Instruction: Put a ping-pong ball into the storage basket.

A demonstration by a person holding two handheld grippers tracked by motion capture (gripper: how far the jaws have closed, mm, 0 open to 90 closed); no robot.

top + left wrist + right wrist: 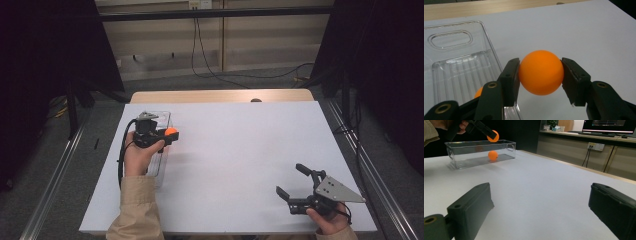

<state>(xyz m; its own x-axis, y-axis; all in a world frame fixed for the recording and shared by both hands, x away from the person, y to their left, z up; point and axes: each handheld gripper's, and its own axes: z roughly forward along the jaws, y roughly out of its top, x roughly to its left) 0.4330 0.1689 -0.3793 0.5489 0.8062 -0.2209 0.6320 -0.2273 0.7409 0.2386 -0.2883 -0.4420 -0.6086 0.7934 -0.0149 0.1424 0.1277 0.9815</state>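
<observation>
Orange ball [541, 72] clamped above clear bin [461, 65] rim edge.

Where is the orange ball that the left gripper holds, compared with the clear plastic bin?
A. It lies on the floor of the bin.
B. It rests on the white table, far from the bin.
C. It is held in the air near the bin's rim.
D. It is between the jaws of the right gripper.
C: the left gripper clamps the orange ball, which hangs at the rim of the clear plastic bin, above a second orange ball inside.
</observation>
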